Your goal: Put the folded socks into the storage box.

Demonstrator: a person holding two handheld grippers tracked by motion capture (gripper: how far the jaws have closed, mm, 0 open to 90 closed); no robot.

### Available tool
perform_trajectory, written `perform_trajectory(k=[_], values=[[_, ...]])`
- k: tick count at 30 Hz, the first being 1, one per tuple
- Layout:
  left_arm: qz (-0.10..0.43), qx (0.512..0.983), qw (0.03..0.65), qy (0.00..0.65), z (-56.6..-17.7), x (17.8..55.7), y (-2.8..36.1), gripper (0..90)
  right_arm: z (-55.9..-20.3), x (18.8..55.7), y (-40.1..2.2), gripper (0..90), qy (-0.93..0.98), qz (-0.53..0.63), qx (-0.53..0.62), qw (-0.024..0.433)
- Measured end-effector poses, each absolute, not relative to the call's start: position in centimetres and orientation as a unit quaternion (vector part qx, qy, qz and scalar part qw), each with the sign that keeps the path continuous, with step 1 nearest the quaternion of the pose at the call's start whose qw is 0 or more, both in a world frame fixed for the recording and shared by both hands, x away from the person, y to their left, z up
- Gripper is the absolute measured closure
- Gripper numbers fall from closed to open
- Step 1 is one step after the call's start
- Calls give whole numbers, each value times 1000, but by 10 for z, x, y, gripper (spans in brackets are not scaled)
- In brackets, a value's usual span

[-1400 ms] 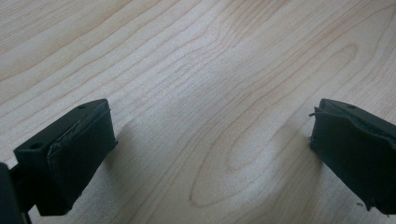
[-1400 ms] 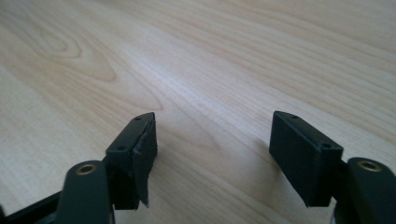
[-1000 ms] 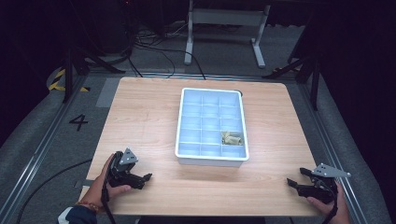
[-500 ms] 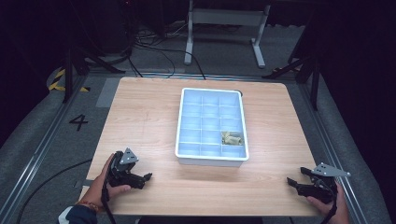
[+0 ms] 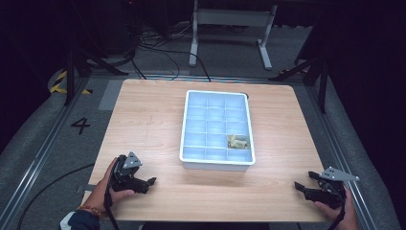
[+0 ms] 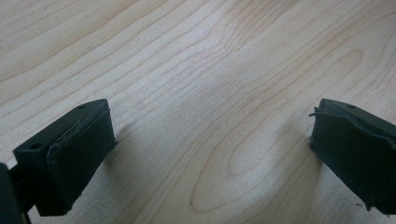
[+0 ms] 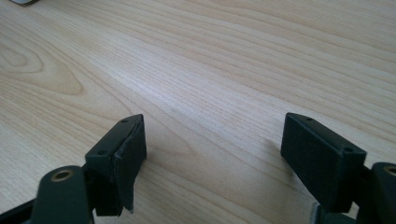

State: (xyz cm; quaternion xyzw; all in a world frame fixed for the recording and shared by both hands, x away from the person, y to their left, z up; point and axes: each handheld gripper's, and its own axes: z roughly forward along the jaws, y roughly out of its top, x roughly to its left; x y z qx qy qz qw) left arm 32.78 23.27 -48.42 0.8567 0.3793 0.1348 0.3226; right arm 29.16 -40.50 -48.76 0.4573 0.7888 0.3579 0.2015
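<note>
my left gripper (image 5: 152, 181) and right gripper (image 5: 300, 186) rest released and empty on the table (image 5: 143, 120) nearer me than the divided tray (image 5: 216, 165), whose small tan piece (image 5: 238, 141) could catch on a partition if i reach in crooked.

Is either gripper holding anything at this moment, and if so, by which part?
Nothing is held. The left gripper and right gripper both stand open over the bare light wooden table.

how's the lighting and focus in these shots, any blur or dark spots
High view: table evenly lit, surroundings near black, slightly soft. Left gripper view: jaws blurred, wood grain sharp, soft shadows beside them. Right gripper view: similar, far wood softer.
</note>
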Motion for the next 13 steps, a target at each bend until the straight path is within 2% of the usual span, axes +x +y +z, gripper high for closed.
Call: perform_trajectory(k=[13], values=[[133,856,323,381,-484,328,232,0,-488,292,-405,227,787,357,460,203]])
